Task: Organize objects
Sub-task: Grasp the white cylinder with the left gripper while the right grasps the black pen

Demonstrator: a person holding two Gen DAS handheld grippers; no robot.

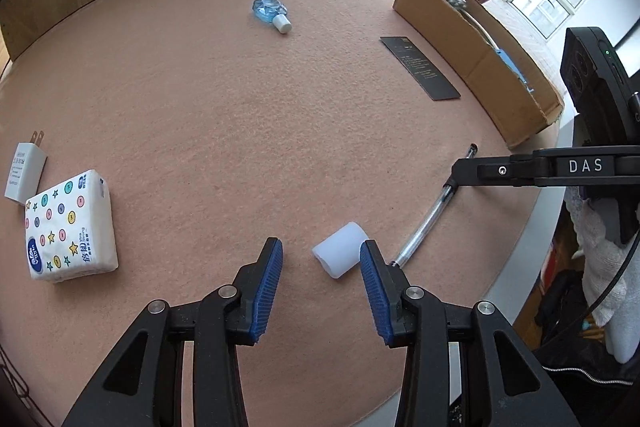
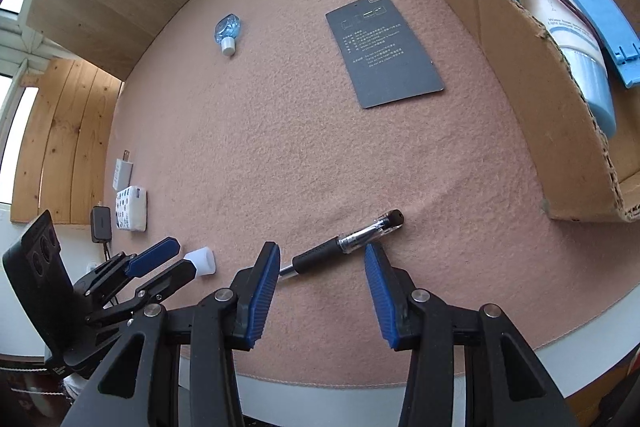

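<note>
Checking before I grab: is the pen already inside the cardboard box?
No, the pen lies on the pink mat, outside the cardboard box.

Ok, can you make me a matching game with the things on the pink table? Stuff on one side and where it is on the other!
Things:
1. pen
2. white cap
3. blue bottle
4. blue clip

Places:
A. inside the cardboard box
B. lying alone far out on the felt
C. in front of the open right gripper
D. by a finger of the open left gripper

Pairs: 1-C, 2-D, 3-B, 4-A
</note>
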